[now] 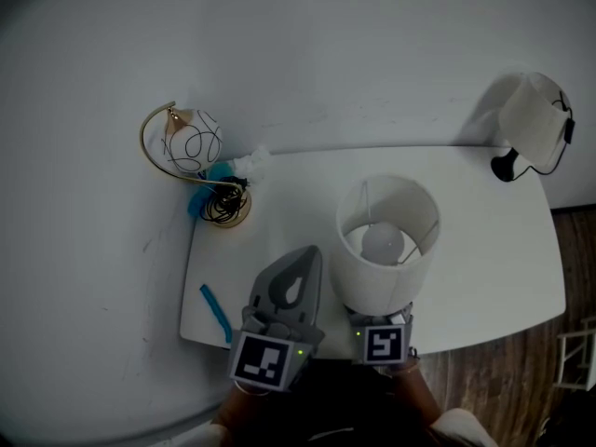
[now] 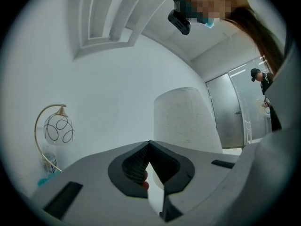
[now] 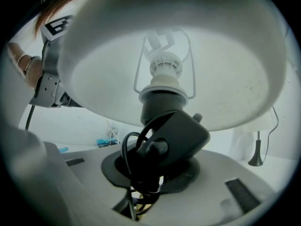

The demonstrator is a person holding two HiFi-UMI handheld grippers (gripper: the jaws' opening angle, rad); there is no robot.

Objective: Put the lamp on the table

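Observation:
The lamp [image 1: 386,277] has a white drum shade and a bulb [image 1: 382,242] inside, and it stands upright over the front part of the white table [image 1: 484,250]. My right gripper [image 3: 155,171] is shut on the lamp's black neck [image 3: 174,135] and its coiled black cord [image 3: 134,166], right under the shade [image 3: 225,65]. In the head view only that gripper's marker cube [image 1: 385,343] shows; the shade hides the lamp's foot. My left gripper [image 1: 291,270] sits just left of the lamp with its jaws together and nothing in them. The shade [image 2: 186,119] rises to its right.
A gold arc lamp with a globe [image 1: 191,147] stands at the table's back left corner, with a blue strip [image 1: 216,310] near the front left edge. Another white lamp [image 1: 535,119] stands at the back right. Wood floor [image 1: 521,371] lies to the right.

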